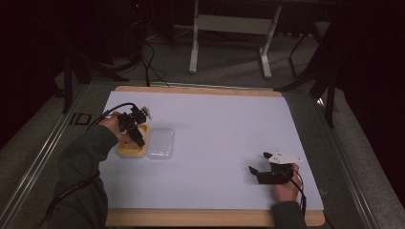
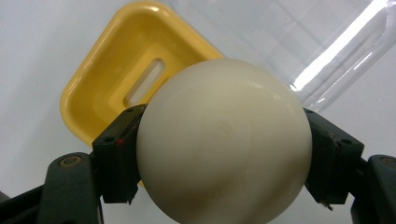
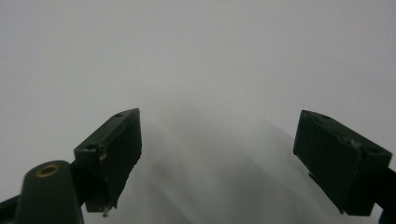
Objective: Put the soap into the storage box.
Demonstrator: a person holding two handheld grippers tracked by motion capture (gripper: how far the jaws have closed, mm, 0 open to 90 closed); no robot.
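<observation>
the yellow tray (image 1: 125,151) sits on the white table sheet (image 1: 215,143), and everything here is placed from it; the left gripper (image 1: 140,141) hangs directly over the tray, its two black jaws clamped on a cream-white ball (image 2: 224,144), one jaw on each side; in the left gripper view the ball is held above the tray (image 2: 107,79), whose inside has a raised slotted middle, and the ball hides the tray's near corner; a clear plastic lid (image 1: 160,142) lies flat just beside the tray, on the side toward the middle of the sheet; the right gripper (image 1: 253,171) is well apart from the tray, toward the near edge of the sheet, held low in the person's right hand (image 1: 285,188); its jaws stand wide apart with nothing between them, over bare sheet.
</observation>
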